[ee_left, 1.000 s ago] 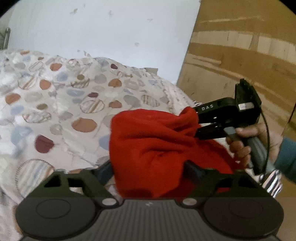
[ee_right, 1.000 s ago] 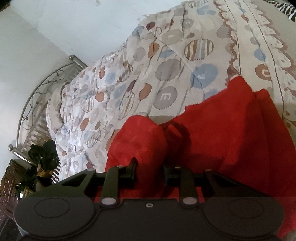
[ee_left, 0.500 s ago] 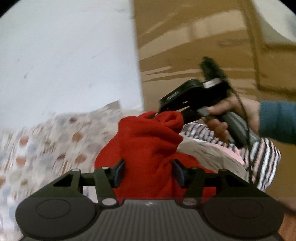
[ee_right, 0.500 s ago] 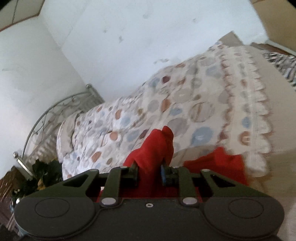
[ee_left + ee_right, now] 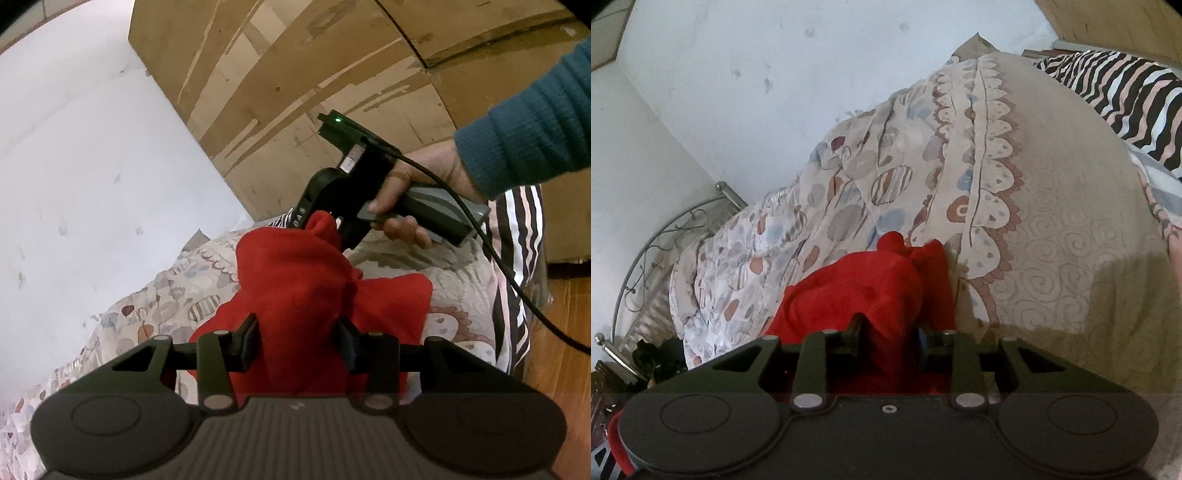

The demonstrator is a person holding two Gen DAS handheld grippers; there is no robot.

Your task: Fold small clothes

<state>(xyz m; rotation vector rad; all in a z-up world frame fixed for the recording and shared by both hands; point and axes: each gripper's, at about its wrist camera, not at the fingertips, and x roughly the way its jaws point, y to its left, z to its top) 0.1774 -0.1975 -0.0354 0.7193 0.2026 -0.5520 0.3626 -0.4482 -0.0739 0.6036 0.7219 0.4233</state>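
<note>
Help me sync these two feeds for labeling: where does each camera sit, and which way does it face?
Left wrist: on the left gripper, closing around the red garment; faces the cardboard wall, showing the right gripper, hand and sleeve.
Right wrist: on the right gripper, jaws opening, cloth between; faces the patterned bedspread.
Shared: garment, bedspread.

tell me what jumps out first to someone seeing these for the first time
The bright red garment stands out at once, bunched at the centre above the patterned bedspread, between both tools. The left tool is closing around its lower part, while the right tool, held by a hand in a teal sleeve, has its upper corner between jaws that are easing open. A zebra-striped cloth lies at the bed's far right.
</note>
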